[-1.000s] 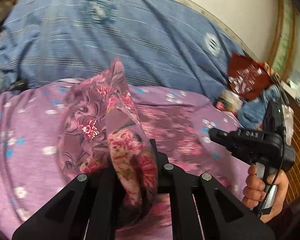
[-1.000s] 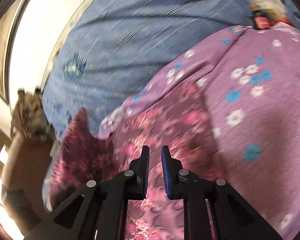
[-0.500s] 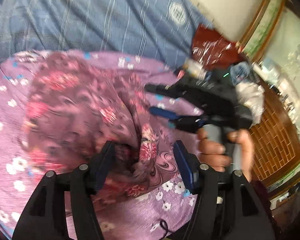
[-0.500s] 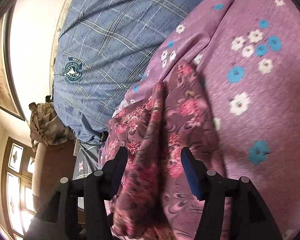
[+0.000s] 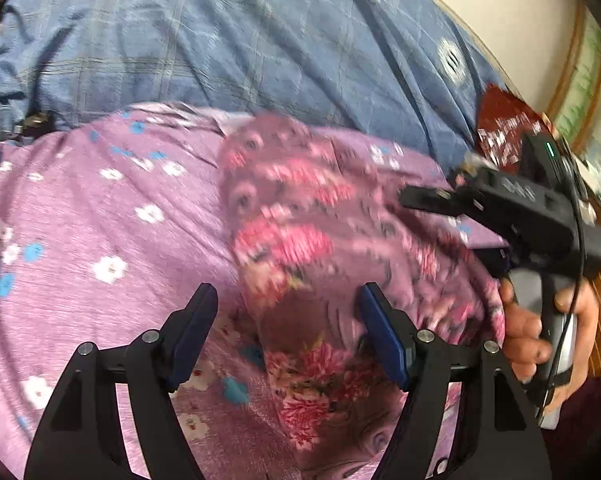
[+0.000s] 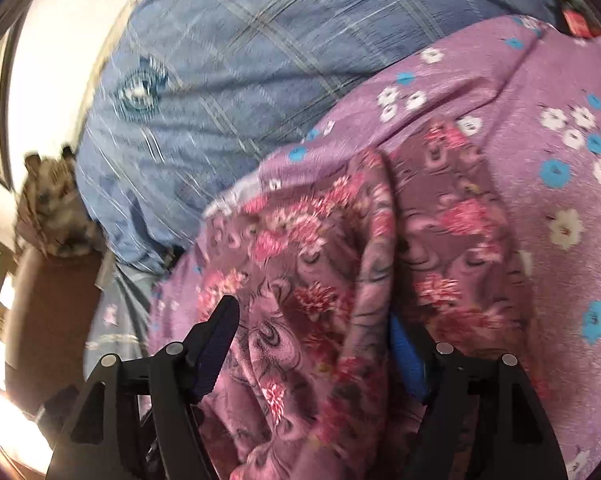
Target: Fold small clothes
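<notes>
1. Floral maroon-and-pink cloth garment (image 5: 300, 240) lies loosely folded on the purple flowered bedspread (image 5: 100, 220).
2. Left gripper (image 5: 288, 332) and right gripper (image 6: 312, 344) are opening, apparently gripping nothing.
3. Withdraw slowly so no pad drags the fold.

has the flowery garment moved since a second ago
Yes: the flowery garment, earlier held up in front of the blue quilt, now lies flat on the purple sheet.

My work surface is a bed covered by a purple flowered sheet (image 5: 100, 220). On the sheet lies a maroon floral garment (image 5: 300, 240), bunched in folds. Behind it rests a blue checked quilt (image 5: 220, 48), touching the sheet's far edge.
</notes>
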Action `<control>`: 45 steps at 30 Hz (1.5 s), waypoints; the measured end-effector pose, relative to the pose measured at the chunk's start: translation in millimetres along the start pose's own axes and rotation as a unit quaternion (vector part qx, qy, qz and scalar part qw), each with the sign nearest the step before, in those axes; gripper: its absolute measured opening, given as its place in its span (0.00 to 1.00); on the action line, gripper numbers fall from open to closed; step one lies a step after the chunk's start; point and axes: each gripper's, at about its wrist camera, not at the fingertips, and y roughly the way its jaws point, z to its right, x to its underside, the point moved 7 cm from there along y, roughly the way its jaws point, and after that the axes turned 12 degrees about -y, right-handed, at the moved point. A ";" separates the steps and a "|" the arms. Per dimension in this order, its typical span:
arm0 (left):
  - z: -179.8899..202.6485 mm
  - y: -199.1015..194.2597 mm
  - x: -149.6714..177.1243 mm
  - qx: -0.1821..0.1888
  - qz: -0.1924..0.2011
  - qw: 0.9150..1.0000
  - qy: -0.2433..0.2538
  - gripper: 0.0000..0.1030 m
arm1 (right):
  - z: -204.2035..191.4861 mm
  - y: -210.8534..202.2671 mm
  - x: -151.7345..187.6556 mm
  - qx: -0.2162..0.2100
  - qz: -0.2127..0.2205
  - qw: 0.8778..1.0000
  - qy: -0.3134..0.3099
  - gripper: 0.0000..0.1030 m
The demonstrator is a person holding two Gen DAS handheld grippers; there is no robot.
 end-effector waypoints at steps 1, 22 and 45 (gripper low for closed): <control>-0.9 5.1 6.4 0.005 -0.009 1.000 0.007 0.71 | -1.1 4.3 0.9 0.014 -0.004 1.000 -0.008 0.64; 41.0 30.9 24.8 0.062 -0.046 0.996 0.040 0.73 | 88.9 -62.9 -3.7 0.116 0.069 0.987 0.083 0.44; 27.8 36.3 40.6 0.078 -0.098 0.991 0.052 0.73 | 47.4 16.5 -61.5 0.047 0.010 0.998 0.043 0.20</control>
